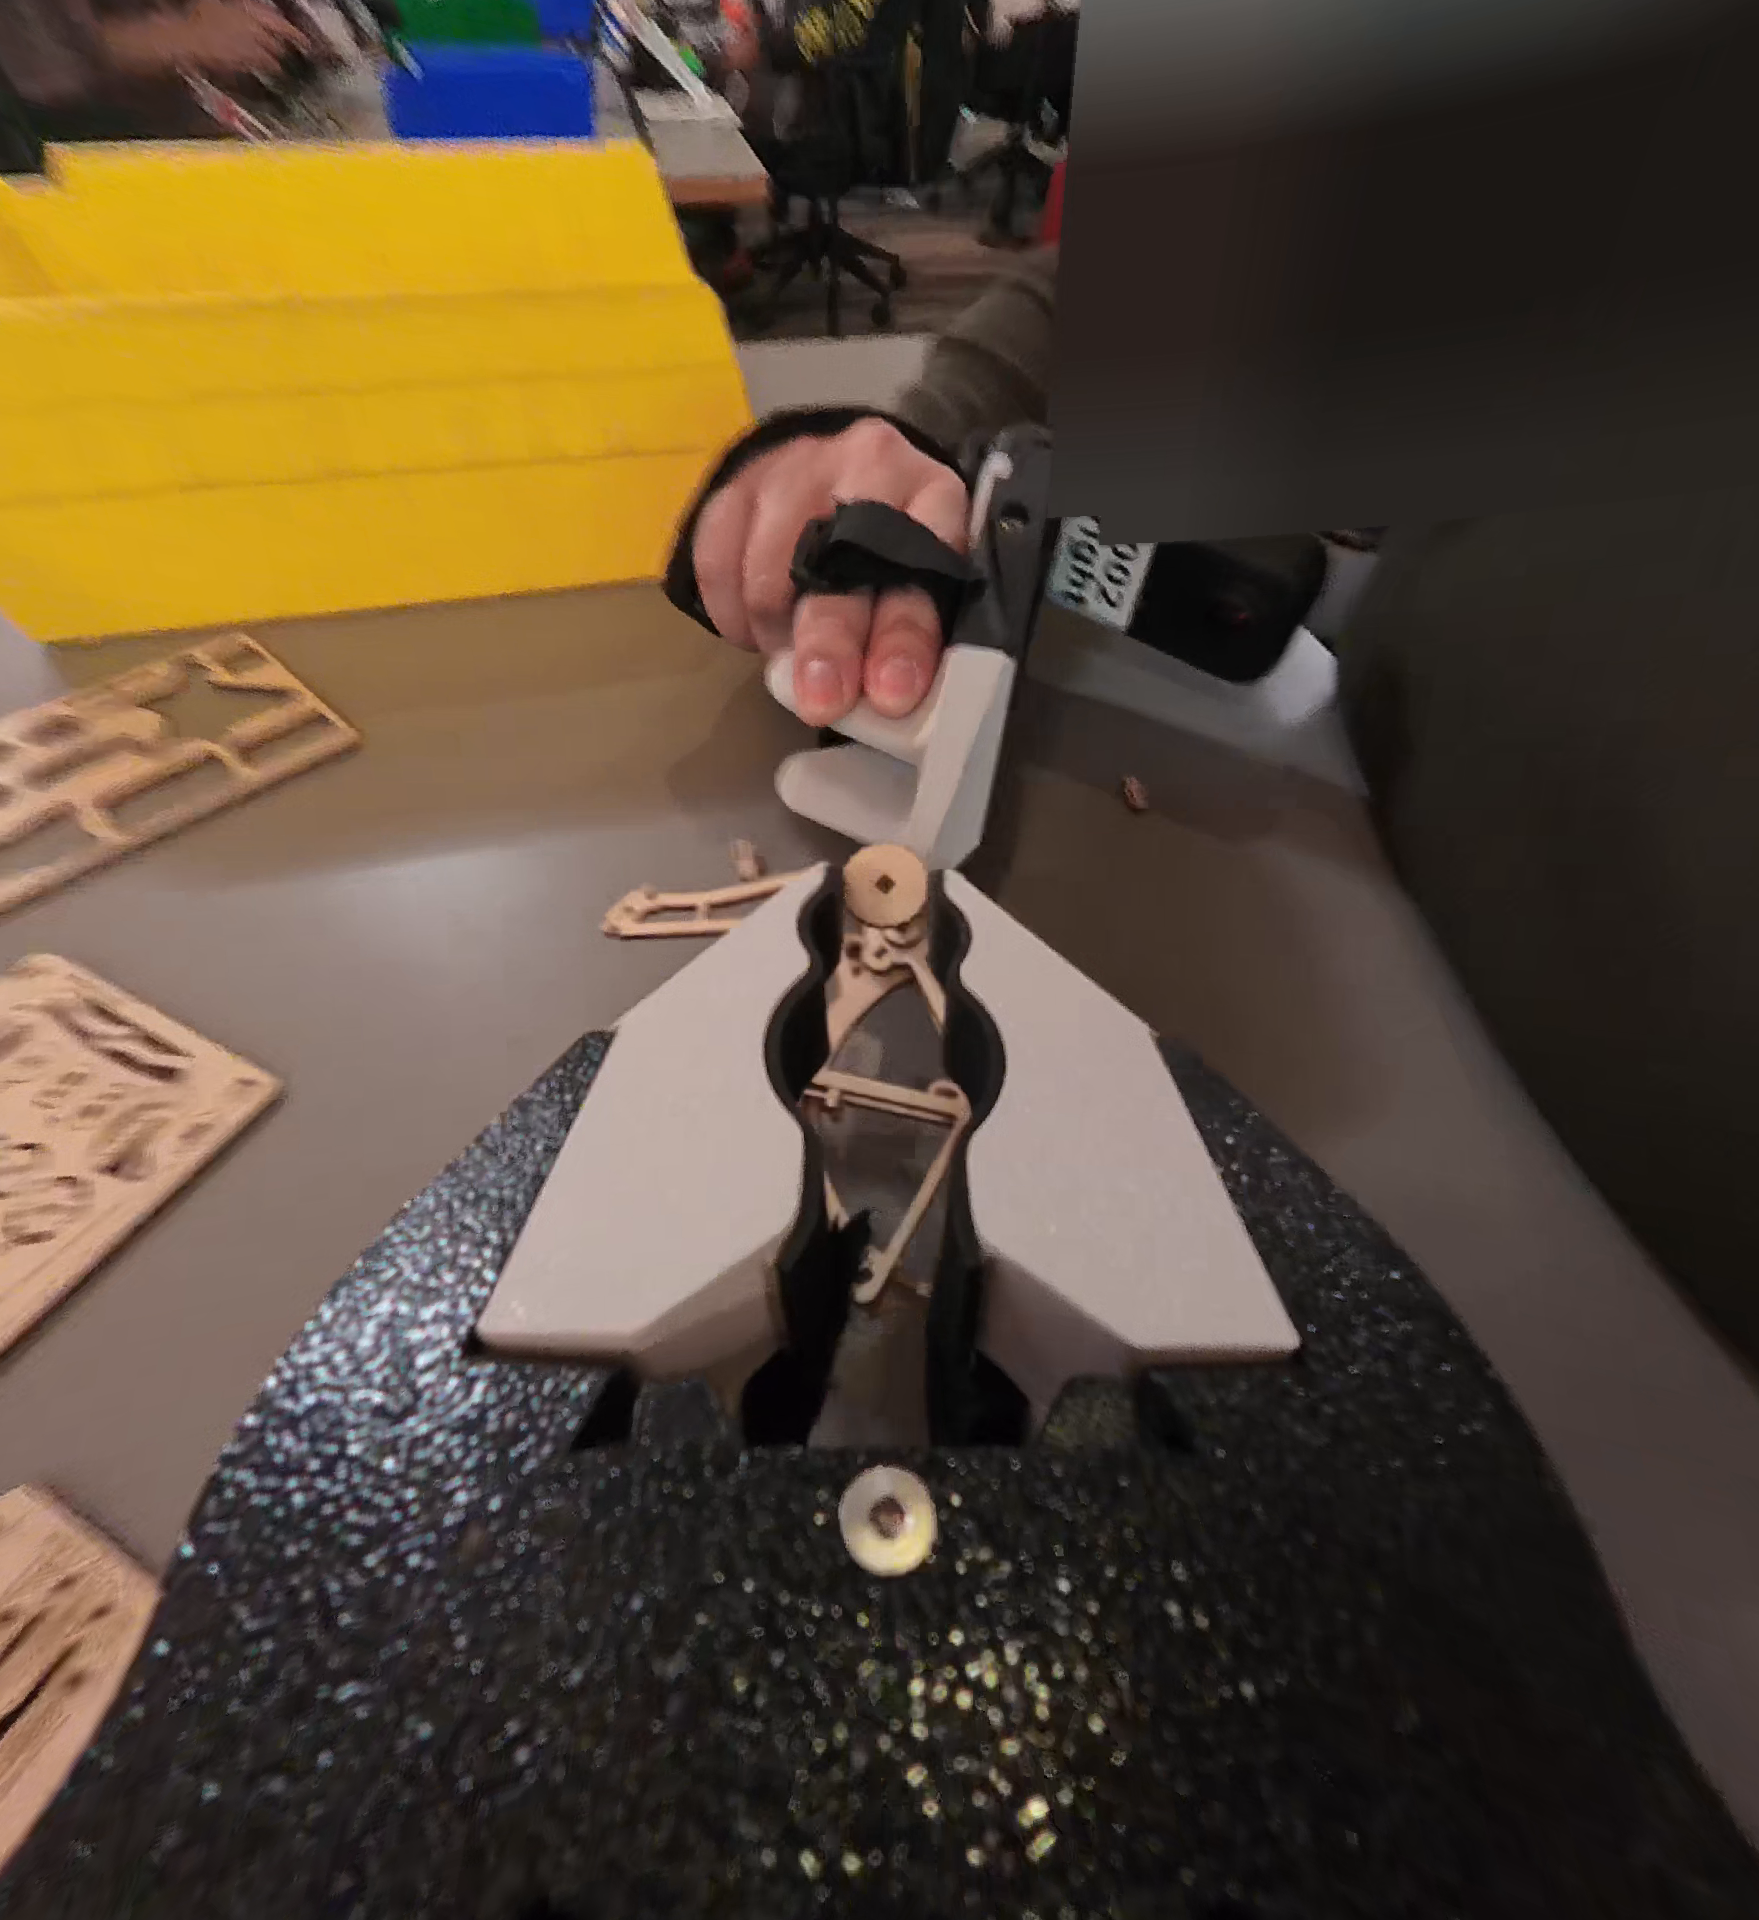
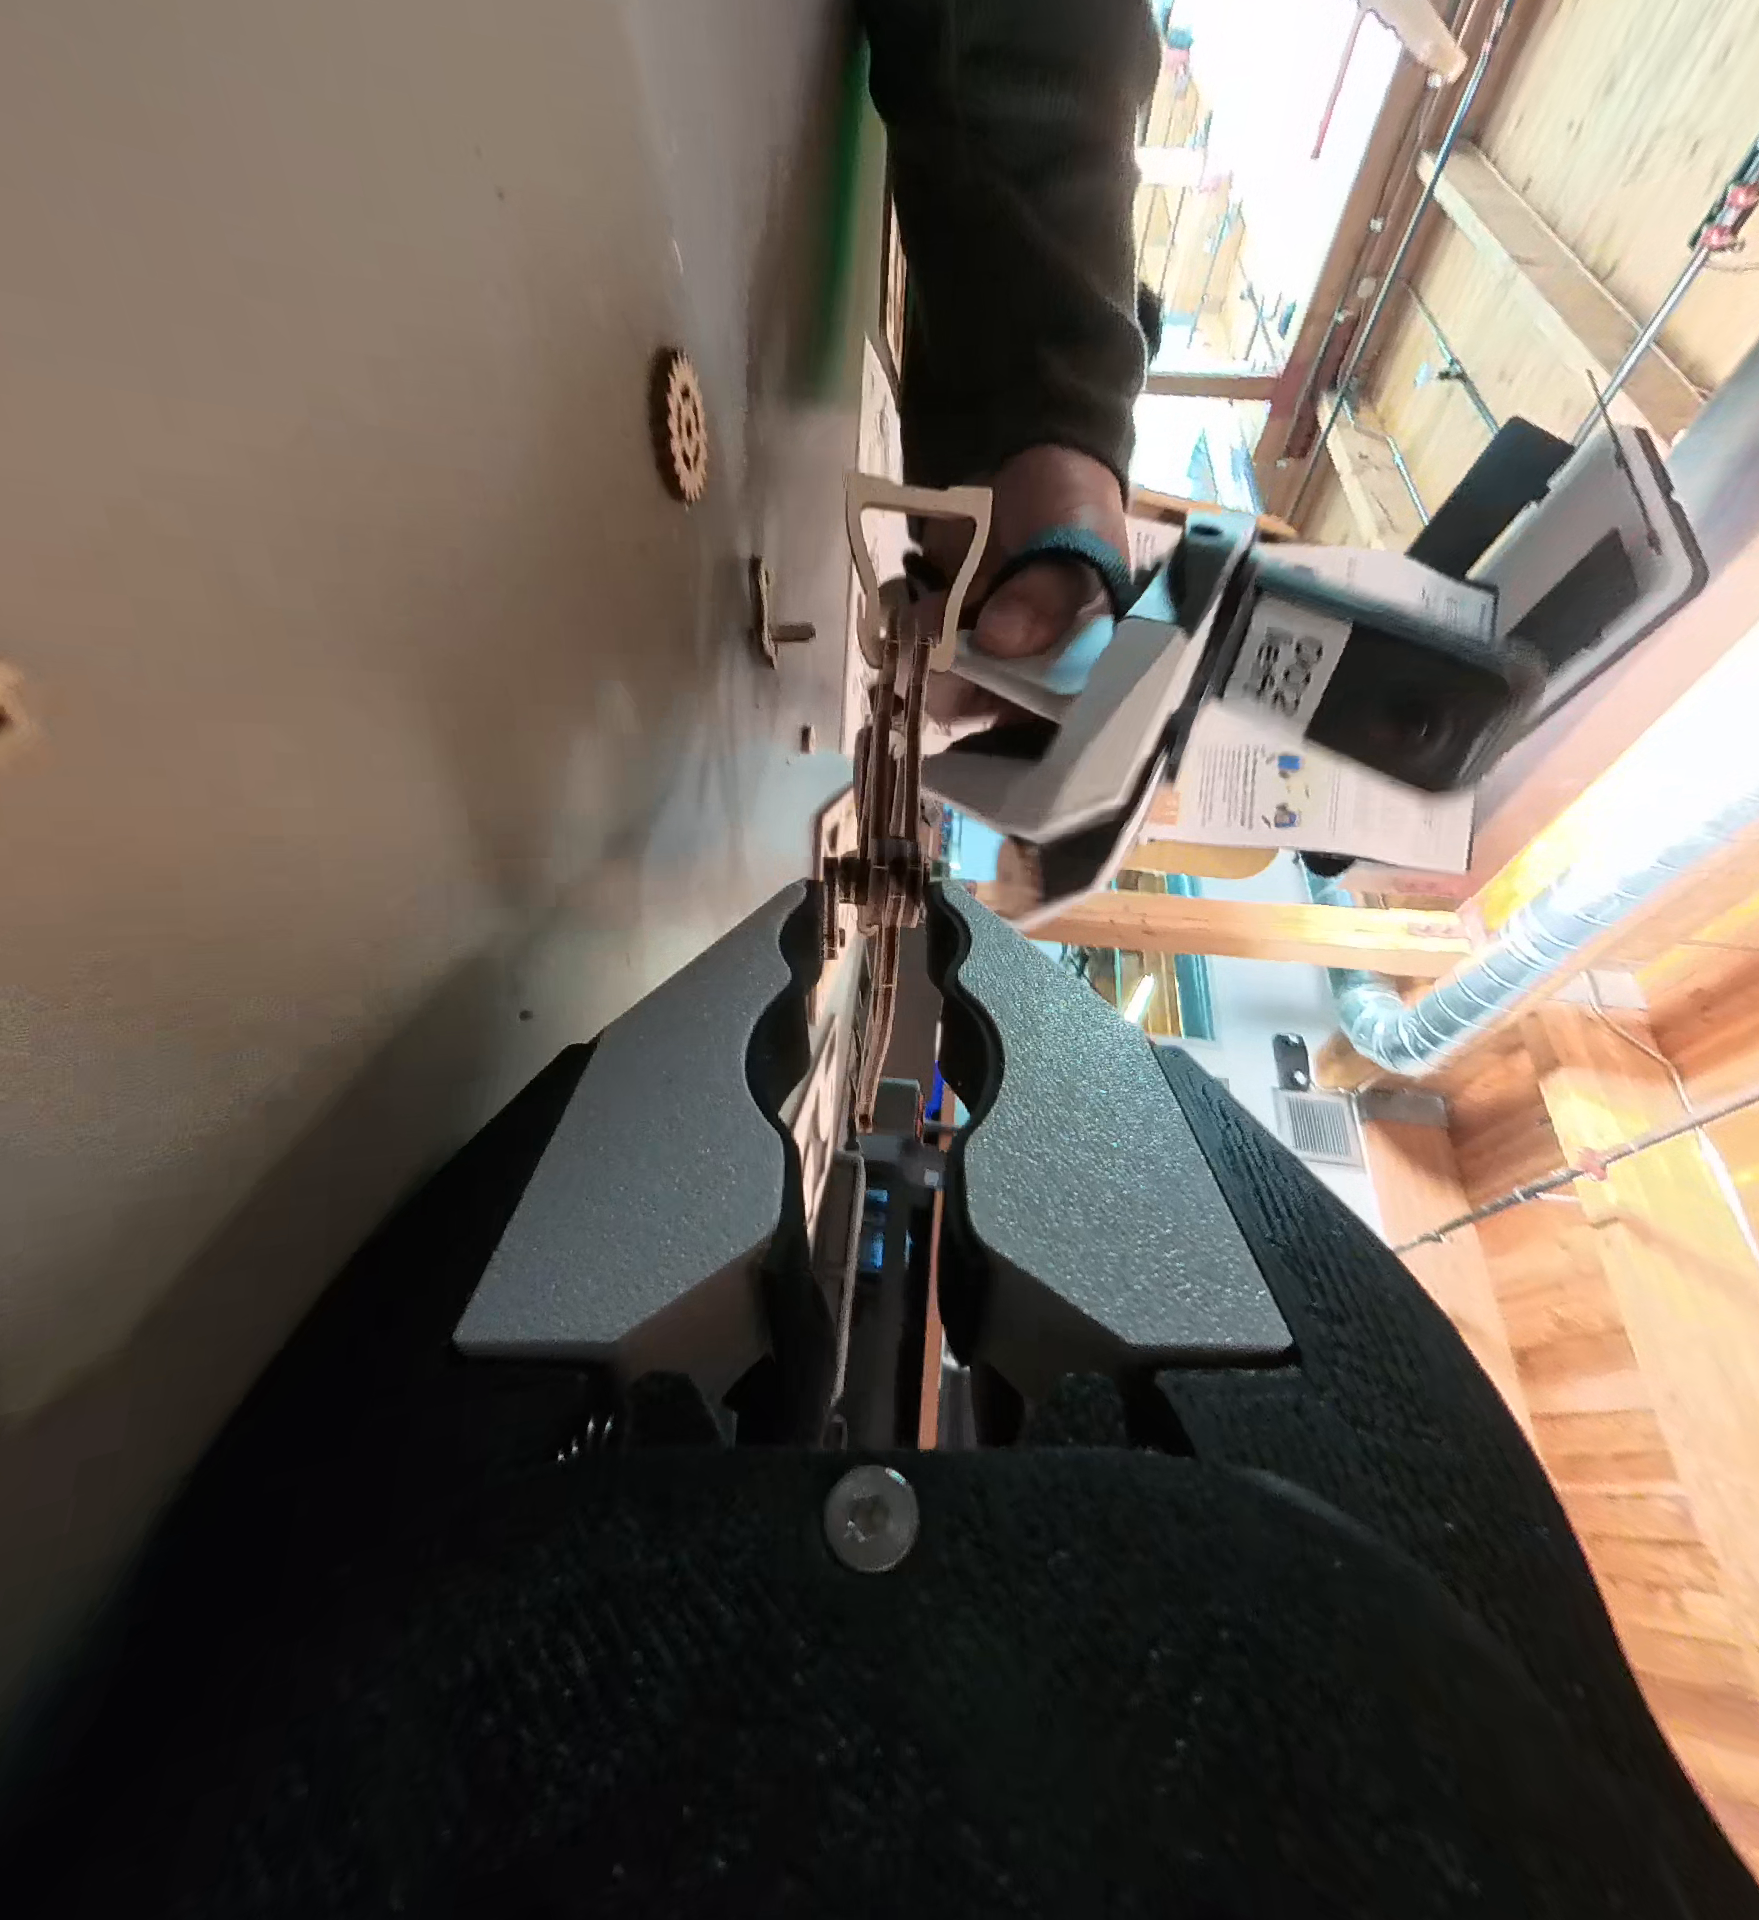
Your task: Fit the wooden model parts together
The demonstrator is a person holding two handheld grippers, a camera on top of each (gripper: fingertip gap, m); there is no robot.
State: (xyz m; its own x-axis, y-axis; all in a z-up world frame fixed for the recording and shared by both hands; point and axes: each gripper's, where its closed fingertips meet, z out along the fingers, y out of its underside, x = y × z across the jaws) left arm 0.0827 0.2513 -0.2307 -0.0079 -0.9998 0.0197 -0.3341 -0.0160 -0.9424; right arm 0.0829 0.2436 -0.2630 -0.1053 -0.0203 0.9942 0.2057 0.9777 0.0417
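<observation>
- My left tongs [image 1: 880, 914] are clenched on the wooden model frame [image 1: 880, 1049], steadying it above the bench [image 1: 439, 914].
- My right tongs [image 2: 870, 904] pinch its layered hub end [image 2: 870, 878], apparently pressing parts home.
- Emptied part sheets [image 1: 75, 1101] lie left, within reach.

Thin pale wood frame [image 1: 885, 1049] w/ a round disc [image 1: 885, 883] at its far end, held upright off the counter. Loose flat strut [image 1: 693, 909] lies on counter just left of it. Punched-out sheets [image 1: 75, 1101] lie flat at left. Gear [image 2: 675, 424] and small peg piece [image 2: 776, 623] lie apart on counter.
</observation>
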